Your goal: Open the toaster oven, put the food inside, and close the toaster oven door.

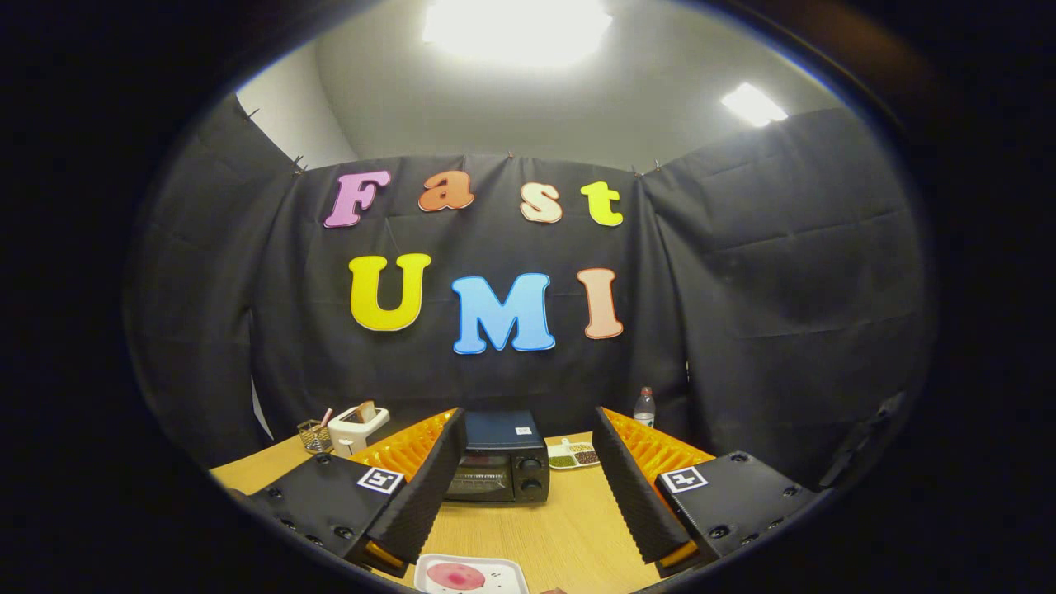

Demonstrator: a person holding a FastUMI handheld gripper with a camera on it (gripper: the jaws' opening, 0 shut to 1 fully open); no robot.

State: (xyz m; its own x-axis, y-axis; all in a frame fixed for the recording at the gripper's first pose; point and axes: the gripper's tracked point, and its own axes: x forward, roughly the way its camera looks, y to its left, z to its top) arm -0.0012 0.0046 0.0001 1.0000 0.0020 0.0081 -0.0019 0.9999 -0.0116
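A black toaster oven (500,468) stands on the wooden table (569,528), beyond my fingers, with its glass door closed and its knobs on the right side. My gripper (525,487) is open, its two fingers spread wide on either side of the oven and nothing between them. Just below the fingers, at the near edge of the table, lies a white tray (470,575) with a pink round piece of food (455,576) on it.
A white toaster (357,426) with bread in it and a small wire basket (313,436) stand at the back left. A divided dish of grains (573,454) sits right of the oven, with a plastic bottle (644,407) behind it.
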